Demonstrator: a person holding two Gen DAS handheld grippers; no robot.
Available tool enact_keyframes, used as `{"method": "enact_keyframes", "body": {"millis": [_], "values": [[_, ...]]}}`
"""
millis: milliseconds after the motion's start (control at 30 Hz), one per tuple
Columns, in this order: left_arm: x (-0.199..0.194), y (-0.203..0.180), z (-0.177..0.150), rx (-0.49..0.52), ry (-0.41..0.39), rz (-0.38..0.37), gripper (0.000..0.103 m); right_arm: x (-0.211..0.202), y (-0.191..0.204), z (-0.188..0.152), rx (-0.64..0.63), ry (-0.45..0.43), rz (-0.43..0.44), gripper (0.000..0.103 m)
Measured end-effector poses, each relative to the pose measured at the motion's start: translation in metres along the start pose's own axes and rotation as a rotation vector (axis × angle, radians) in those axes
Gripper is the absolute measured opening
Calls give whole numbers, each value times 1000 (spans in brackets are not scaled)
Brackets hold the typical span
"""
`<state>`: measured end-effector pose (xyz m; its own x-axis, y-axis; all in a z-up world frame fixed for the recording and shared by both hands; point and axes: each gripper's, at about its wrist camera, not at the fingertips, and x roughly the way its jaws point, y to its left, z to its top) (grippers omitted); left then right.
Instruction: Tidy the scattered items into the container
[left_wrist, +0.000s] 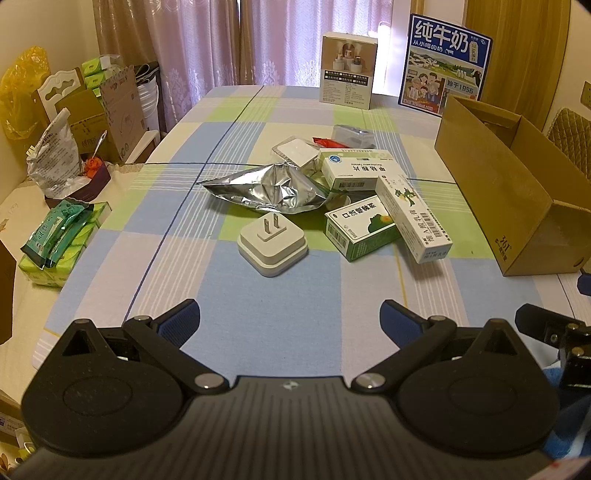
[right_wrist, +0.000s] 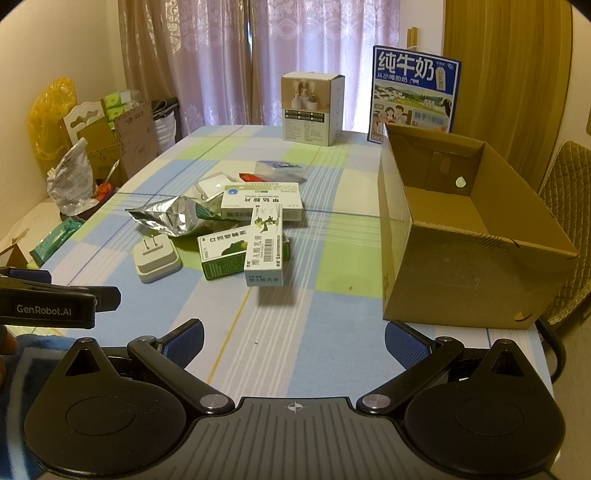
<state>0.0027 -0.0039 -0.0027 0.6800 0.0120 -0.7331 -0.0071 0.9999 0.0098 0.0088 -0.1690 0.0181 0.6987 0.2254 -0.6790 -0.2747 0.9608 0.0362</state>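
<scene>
With my left gripper (left_wrist: 290, 317) and right gripper (right_wrist: 293, 338) both spread wide and empty, I risk toppling the long carton (right_wrist: 266, 245) at 12 o'clock, perched across the green box (right_wrist: 221, 254).

home dining room: curtains (right_wrist: 295, 55), checked tablecloth (right_wrist: 332, 258), padded chair (right_wrist: 565, 206)

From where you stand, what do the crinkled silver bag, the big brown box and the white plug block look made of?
Silver bag: probably metallised foil, judging by its sharp creases and mirror-like glints.
Brown box: cardboard, matte tan, with folded flaps and a tear line along its rim.
Plug block: likely moulded plastic, smooth off-white with rounded corners, and two upright prongs that look metal.
</scene>
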Motion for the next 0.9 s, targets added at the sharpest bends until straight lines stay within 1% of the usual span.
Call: {"method": "enact_keyframes", "body": {"millis": [400,900], "values": [[1,-2,-6,0,2,1,102,1,0,0,-1,0,0,101],[2,-2,-6,-4,5,-1,102,1,0,0,-2,1,0,101]]}}
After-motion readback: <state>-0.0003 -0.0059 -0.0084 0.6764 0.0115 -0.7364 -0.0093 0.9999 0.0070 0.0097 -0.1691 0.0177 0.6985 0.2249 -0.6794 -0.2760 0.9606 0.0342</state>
